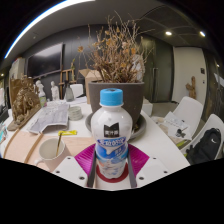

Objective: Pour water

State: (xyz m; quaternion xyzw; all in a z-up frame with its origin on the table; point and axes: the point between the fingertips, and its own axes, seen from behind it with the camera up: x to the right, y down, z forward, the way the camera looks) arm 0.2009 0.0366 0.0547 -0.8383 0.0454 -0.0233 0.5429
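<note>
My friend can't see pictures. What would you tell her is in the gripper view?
A water bottle with a blue cap and white label stands upright between the gripper fingers, whose pink pads sit against its sides. Behind it on the white table is a dark pot of dried brown plants, with a pale cup off to one side.

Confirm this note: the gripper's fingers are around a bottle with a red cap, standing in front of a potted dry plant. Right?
Not quite. In the gripper view the bottle has a blue cap, not red. The rest holds: it sits between the gripper's fingers, in front of the potted dry plant.
</note>
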